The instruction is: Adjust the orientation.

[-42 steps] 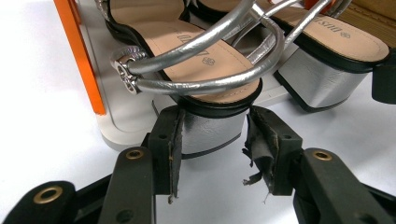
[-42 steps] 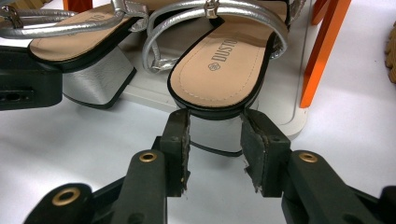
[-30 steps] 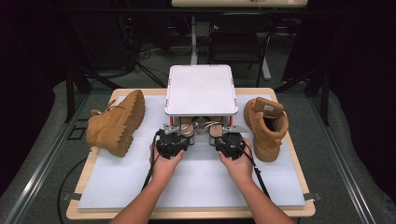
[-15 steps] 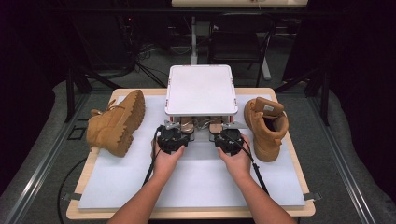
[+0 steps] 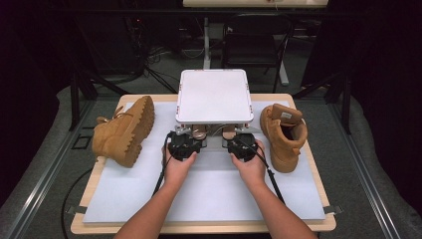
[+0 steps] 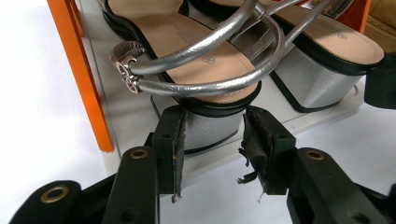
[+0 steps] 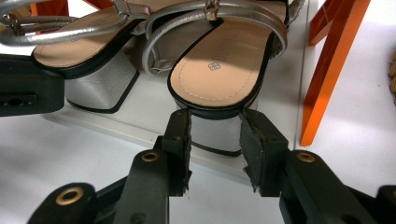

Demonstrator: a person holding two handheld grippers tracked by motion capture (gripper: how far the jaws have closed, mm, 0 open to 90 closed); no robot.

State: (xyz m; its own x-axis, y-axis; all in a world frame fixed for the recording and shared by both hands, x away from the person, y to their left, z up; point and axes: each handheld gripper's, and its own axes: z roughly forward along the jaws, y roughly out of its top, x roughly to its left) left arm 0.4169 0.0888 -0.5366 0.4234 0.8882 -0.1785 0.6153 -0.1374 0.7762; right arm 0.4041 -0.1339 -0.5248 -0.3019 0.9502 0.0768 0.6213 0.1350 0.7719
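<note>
Under the white-topped, orange-legged shoe rack (image 5: 214,97) at the centre of the worktop (image 5: 209,199), its lower shelf holds two silver-strapped block-heel sandals side by side. The left claw (image 6: 212,135) grips the left sandal's silver heel (image 6: 212,130) and the right claw (image 7: 215,135) grips the right sandal's heel (image 7: 215,133). The pads hold only the smooth heel sides, so either sandal may slip, or its straps may snag the other's.

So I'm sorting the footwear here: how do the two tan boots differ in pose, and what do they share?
The left boot lies tipped on its side, its lugged sole facing the shoe rack; the right boot stands upright on its sole. The left boot's opening is turned away from the camera, while the right boot's open collar faces up, showing the inside. Both are tan lace-up work boots resting on the white mat, one on each side of the rack.
</note>
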